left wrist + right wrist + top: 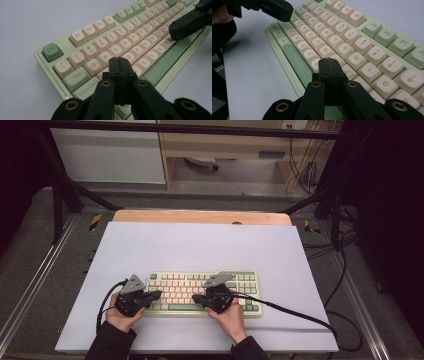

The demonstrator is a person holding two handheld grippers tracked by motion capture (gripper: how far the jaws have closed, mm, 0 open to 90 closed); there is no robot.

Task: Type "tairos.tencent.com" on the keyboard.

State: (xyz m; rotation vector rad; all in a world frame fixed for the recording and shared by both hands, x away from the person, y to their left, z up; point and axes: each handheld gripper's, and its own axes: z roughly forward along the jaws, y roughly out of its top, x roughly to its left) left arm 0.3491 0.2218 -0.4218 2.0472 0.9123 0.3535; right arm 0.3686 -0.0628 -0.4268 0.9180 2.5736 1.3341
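Observation:
A pale green keyboard (pixel 185 287) with cream keys lies on the near half of the white mat. My left gripper (pixel 158 295) reaches in from the keyboard's left end, jaws shut with nothing between them. In the left gripper view its tip (pixel 118 60) hovers over the letter keys near the left of the keyboard (pixel 100 27). My right gripper (pixel 195 297) points left over the bottom rows, also shut and holding nothing. In the right gripper view its tip (pixel 329 61) sits just above the keys beside the space bar of the keyboard (pixel 342 32). Each view shows the other gripper farther off.
The white mat (pixel 200 245) covers most of the table, whose wooden edge (pixel 200 216) shows at the back. A black cable (pixel 300 315) trails right from the right gripper across the mat. Metal frame rails run along both sides, with cabinets behind.

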